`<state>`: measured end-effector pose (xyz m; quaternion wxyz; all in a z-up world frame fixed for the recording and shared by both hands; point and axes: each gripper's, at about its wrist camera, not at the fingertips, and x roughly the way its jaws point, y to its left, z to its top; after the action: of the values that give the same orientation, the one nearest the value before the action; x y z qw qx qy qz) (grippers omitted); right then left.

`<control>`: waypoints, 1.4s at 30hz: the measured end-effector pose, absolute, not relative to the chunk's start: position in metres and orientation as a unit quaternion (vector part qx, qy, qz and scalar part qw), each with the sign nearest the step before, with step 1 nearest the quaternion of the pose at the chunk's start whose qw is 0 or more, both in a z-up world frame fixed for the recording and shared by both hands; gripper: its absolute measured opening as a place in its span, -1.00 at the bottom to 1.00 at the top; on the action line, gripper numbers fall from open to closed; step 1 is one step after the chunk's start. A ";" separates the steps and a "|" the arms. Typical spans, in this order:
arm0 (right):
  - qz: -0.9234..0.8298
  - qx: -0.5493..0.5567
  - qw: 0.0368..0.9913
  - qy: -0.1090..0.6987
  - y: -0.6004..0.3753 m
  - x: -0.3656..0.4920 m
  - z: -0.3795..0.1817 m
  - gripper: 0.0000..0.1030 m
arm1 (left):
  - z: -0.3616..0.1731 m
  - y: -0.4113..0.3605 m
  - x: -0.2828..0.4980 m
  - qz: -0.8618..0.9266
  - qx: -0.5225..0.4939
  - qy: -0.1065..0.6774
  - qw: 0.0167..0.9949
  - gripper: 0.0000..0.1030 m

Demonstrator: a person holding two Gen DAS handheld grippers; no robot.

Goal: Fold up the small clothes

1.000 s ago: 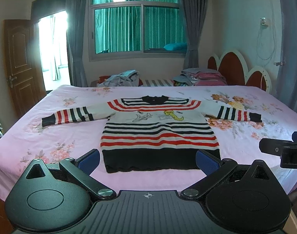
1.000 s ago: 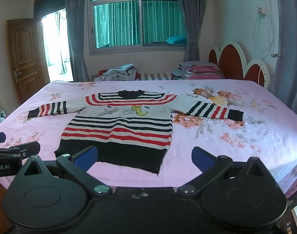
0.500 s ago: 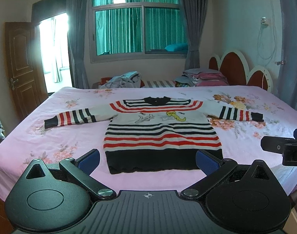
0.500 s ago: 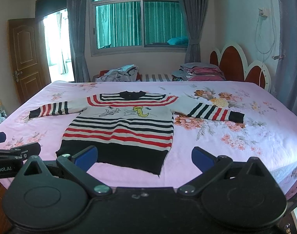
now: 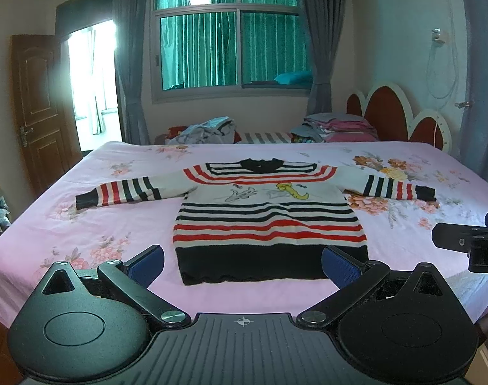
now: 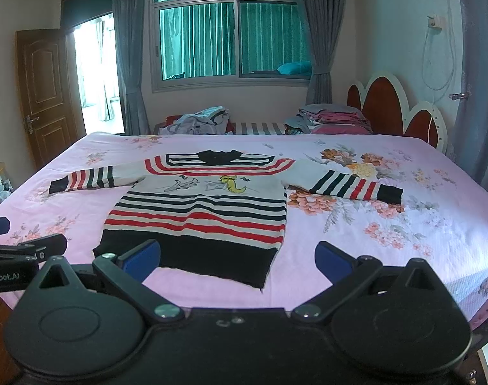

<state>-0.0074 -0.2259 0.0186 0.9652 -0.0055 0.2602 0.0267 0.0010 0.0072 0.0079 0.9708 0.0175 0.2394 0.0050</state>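
Note:
A small sweater (image 5: 269, 221) with red, black and white stripes and a cartoon print lies flat, face up, on the pink floral bed (image 5: 83, 234), sleeves spread to both sides. It also shows in the right wrist view (image 6: 199, 215). My left gripper (image 5: 242, 264) is open and empty, held in front of the sweater's black hem. My right gripper (image 6: 237, 256) is open and empty, near the hem's right corner. Each gripper shows at the edge of the other's view.
A heap of loose clothes (image 5: 205, 130) and a stack of folded clothes (image 5: 337, 125) lie beyond the bed's far edge. A red headboard (image 5: 394, 115) stands at the right. A wooden door (image 5: 35, 109) is at the left.
Both grippers have risen slightly and shifted a little left; the sweater sits lower and more to the right in view. Nothing was grasped.

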 end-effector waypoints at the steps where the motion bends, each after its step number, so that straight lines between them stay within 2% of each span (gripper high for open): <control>1: 0.027 -0.006 0.965 0.260 -0.226 -0.008 0.018 0.99 | 0.008 0.007 0.001 0.005 0.018 0.239 0.971 1.00; 35: 0.027 -0.002 0.964 0.263 -0.218 -0.008 0.015 0.99 | 0.002 0.017 0.000 0.012 0.016 0.242 0.970 1.00; 42: 0.021 0.017 0.961 0.274 -0.230 0.014 0.003 0.99 | -0.003 0.020 0.019 0.009 0.020 0.247 0.969 1.00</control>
<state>0.0141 -0.2295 0.0026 0.9612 0.0173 0.2745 0.0210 0.0190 0.0201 -0.0025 0.9688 0.0199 0.2469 0.0088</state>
